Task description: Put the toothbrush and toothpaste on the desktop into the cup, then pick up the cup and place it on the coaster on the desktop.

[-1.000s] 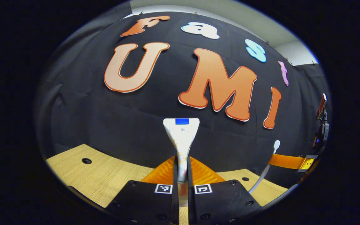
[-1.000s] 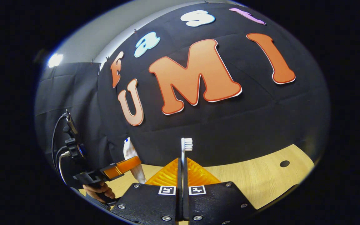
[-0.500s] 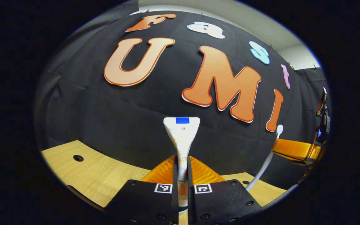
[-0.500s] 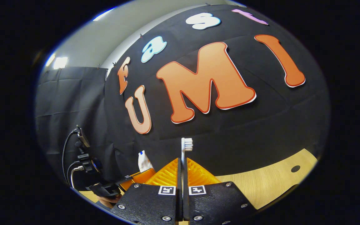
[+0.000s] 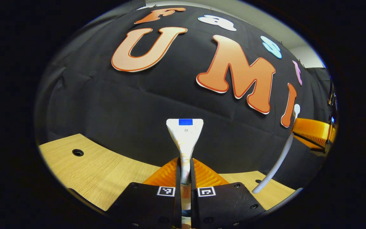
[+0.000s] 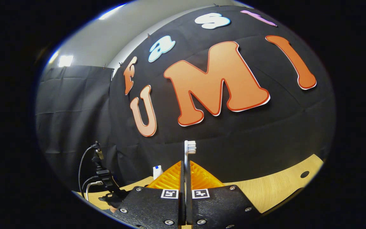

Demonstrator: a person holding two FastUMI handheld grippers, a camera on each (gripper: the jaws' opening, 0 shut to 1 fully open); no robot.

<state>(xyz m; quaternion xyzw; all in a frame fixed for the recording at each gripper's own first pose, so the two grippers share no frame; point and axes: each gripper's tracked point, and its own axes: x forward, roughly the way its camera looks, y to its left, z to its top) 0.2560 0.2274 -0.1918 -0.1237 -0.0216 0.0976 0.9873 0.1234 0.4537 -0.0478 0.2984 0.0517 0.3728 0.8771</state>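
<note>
Since the earlier frame the right gripper (image 5: 313, 133) is riding higher at right edge of left gripper view. Left gripper (image 5: 185, 178) is pinching the toothpaste (image 5: 185, 136) upright at centre; right gripper is clamping the toothbrush (image 6: 187, 152), above the desk (image 5: 100, 171).

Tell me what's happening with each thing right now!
toothpaste: upright, pinched in the left hand-held gripper, off the table.
toothbrush: upright, bristles on top, pinched in the right hand-held gripper.
left hand-held gripper: shut on the toothpaste.
right hand-held gripper: shut on the toothbrush.
table: bare wood with round holes.
</note>
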